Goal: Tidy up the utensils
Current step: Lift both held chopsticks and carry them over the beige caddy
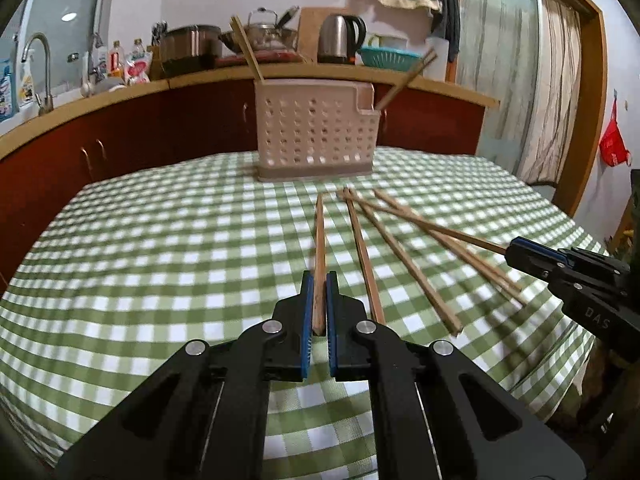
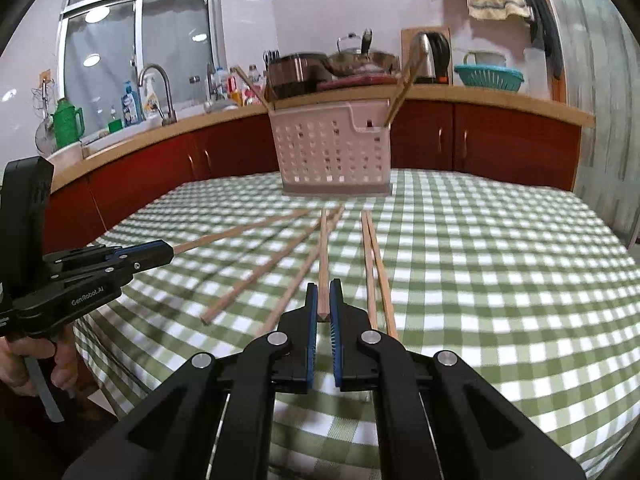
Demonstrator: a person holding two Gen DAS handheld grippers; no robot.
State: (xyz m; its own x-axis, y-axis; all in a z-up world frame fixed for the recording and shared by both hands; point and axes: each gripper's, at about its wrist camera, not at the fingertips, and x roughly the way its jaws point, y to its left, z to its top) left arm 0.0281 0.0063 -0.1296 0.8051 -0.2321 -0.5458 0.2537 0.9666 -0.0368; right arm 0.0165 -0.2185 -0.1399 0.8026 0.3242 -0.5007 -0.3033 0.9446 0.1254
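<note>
Left gripper (image 1: 319, 280): bottom centre of the left wrist view, blue-padded fingers clenched on one chopstick (image 1: 319, 248) near its close end; the stick runs straight up the frame toward the holder.
Right gripper (image 2: 324, 288): bottom centre of the right wrist view, fingers clamped on the near end of another chopstick (image 2: 323, 256), which also points up the frame; in the left view this stick slants from the gripper at the right edge up toward centre.
Loose chopsticks (image 1: 404, 264): several lie on the cloth just right of the left-held stick, fanned out with their far ends close together.
Utensil holder (image 1: 316, 132): pale perforated plastic, upright at upper centre, beyond the sticks' far ends; chopsticks already stand in it, leaning out at its left and right ends.
Tablecloth (image 1: 160, 260): green and white check, covering the table.
Counter (image 1: 120, 92): wooden top over red cabinets, across the upper frame, carrying a tap, pots and a kettle (image 1: 340, 38).
</note>
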